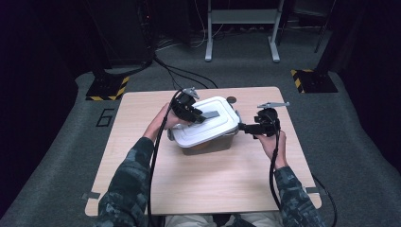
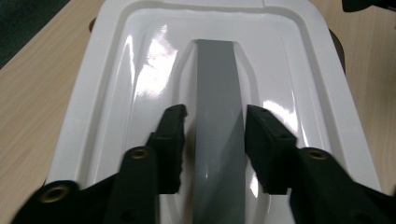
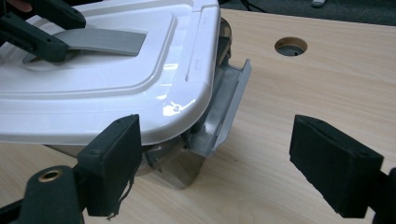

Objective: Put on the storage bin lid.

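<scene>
On the left, the left tongs [image 1: 193, 115] reach over the near-left part of a white lid [image 1: 208, 124] that sits on a box [image 1: 208, 144] in the middle of the counter [image 1: 142, 142]. In the left gripper view the two pads [image 2: 170, 140] stand on either side of the grey handle [image 2: 218, 121] set in the lid's recess. The left pad is at the handle's edge, the right one has a sliver of white showing beside it, so the jaws read as apart around the handle, not clamped on it.

The lid looks tilted on the box. In the right gripper view its near corner rides above the rim, and the grey latch [image 3: 224, 109] at the right end hangs open and away from the lid.

To the right, the right tongs [image 1: 243, 126] lie level beside the box's right end. Their jaws stand wide apart, with one pad [image 3: 112, 163] just in front of the lid's corner and the other out over bare counter; they hold nothing. A round hole [image 3: 291, 45] shows in the counter beyond.

The step in hand seems to be getting a hold on the handle to take the lid off, with the latch already free. The next move calls for closing the left tongs squarely across the handle, then lifting straight up. The right tongs may need to steady the box, since a slick lid that catches could drag it along.
</scene>
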Tool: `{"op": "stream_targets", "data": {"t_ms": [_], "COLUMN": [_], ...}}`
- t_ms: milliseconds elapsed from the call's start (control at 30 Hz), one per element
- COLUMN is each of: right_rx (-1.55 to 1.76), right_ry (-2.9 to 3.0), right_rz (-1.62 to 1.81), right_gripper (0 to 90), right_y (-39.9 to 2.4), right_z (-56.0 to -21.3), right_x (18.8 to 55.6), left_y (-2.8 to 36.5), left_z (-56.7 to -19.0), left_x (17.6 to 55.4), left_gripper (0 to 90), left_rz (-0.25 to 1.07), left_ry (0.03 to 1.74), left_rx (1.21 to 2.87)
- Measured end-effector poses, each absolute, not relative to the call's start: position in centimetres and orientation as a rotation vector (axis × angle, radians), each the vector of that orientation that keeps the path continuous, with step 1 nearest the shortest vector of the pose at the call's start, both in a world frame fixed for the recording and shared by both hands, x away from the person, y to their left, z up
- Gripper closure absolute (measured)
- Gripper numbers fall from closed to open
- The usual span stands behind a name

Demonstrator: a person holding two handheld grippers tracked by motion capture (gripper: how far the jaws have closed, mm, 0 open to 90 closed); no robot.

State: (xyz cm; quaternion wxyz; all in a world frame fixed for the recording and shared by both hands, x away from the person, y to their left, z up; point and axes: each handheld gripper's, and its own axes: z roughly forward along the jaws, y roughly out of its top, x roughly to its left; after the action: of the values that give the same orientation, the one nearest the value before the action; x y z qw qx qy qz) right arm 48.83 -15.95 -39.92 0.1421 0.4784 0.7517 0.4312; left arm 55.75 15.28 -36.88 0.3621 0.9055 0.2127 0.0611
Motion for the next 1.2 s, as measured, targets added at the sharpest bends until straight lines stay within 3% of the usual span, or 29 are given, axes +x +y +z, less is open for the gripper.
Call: {"op": "stream_targets", "data": {"t_ms": [100,200,500,867,1067,1200], "right_rx": [1.37,1.356,1.328,1.36,1.351,1.357], "right_ry": [2.175,2.175,2.202,2.229,2.272,2.29], "right_rz": [1.241,1.246,1.229,1.21,1.196,1.19], "right_gripper": [16.4,16.9,16.5,21.2,28.4,36.8], "right_y": [-15.6,-15.3,-13.8,-13.3,-12.6,-12.3], "right_z": [-39.7,-39.3,-38.6,-39.0,-39.3,-39.6], "right_x": [49.1,49.3,50.7,52.4,53.1,53.3], "left_y": [16.2,17.8,23.4,25.0,24.2,24.1], "left_z": [-36.5,-36.1,-36.5,-38.9,-39.4,-39.4], "left_x": [55.3,54.6,52.3,49.7,49.5,49.6], "left_gripper": [33.7,20.2,8.8,9.5,25.5,31.5], "left_rz": [0.208,0.261,0.394,0.414,0.385,0.345], "left_ry": [0.602,0.684,1.018,1.225,1.207,1.217], "left_rx": [2.292,2.23,2.028,1.963,1.946,1.931]}}
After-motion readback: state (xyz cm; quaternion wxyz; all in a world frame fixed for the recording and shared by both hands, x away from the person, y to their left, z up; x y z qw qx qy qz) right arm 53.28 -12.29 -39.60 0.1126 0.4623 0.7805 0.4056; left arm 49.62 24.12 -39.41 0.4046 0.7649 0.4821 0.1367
